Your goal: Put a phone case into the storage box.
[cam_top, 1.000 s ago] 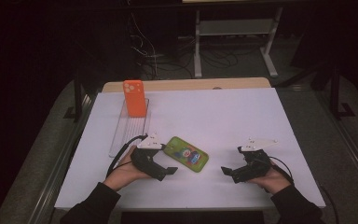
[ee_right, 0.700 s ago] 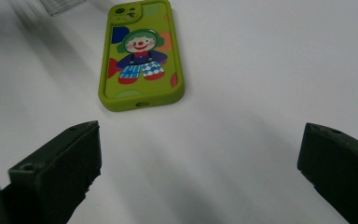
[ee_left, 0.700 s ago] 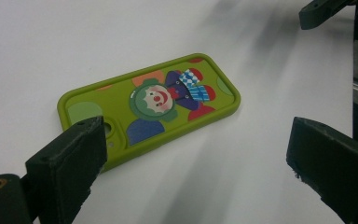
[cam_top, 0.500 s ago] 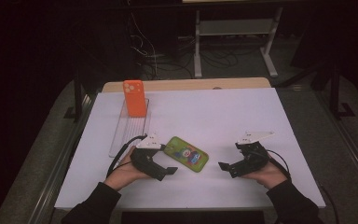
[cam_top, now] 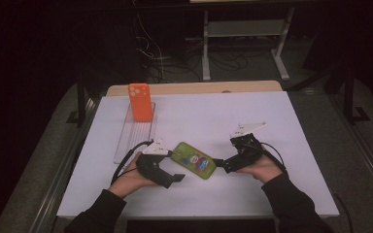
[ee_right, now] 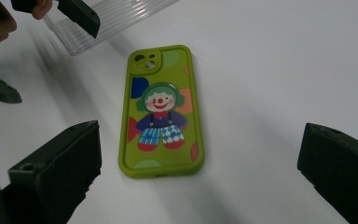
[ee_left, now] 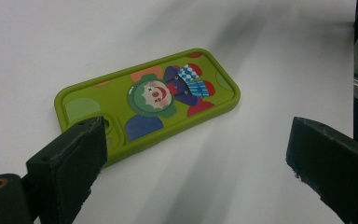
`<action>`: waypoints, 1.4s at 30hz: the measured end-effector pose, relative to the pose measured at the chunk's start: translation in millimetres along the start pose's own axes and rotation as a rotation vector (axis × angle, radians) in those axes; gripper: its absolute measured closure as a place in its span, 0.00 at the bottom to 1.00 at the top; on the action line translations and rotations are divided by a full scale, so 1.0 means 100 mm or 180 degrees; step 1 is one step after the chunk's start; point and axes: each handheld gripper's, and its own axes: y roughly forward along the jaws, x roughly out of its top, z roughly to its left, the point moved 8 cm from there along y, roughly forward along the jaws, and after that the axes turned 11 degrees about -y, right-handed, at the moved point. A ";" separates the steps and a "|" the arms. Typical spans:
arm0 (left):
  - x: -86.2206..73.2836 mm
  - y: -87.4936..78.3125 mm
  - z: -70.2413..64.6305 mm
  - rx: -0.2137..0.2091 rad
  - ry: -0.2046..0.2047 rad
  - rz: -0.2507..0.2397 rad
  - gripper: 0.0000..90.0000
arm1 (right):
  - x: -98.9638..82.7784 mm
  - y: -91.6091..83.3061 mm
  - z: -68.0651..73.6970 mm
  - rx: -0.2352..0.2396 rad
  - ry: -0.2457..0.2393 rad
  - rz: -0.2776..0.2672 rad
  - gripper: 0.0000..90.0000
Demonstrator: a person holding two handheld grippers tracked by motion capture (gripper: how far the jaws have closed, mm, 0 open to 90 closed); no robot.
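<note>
The left gripper (cam_top: pixel 174 178) rests low on the white table (cam_top: pixel 272 121), held in the person's left hand (cam_top: pixel 131 177), and its two black jaws stand spread wide with nothing between them. In the left gripper view one jaw sits just in front of the camera-hole corner of the green phone case (ee_left: pixel 149 100), near it but not clamped on it. The right gripper (cam_top: pixel 222 165), in the right hand (cam_top: pixel 262 169), is also spread wide; in the high view its tips lie just beside the near end of the case, and in the right gripper view the case lies ahead between the two open jaws, apart from both. The case lies flat on the table between the two grippers, picture side up, showing a clown with green hair, tilted across the table in the high view. Farther off, behind the left gripper, a clear ribbed tray (cam_top: pixel 126 141) lies on the table, and an orange phone case (cam_top: pixel 141 102) stands at its far end.
</note>
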 end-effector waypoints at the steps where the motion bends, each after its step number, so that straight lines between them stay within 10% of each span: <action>1: 0.00 0.00 0.00 0.0006 0.0005 -0.0011 0.05 | 0.02 0.03 0.01 0.0005 -0.0013 0.0033 0.00; 18: 0.00 0.00 0.00 -0.0004 -0.0031 -0.0007 0.05 | 0.19 0.51 0.14 0.0096 -0.0092 0.0300 0.00; 42: 0.01 -0.01 0.00 -0.0049 -0.0090 -0.0016 0.05 | -0.08 0.83 0.31 0.0041 -0.0294 0.0809 0.05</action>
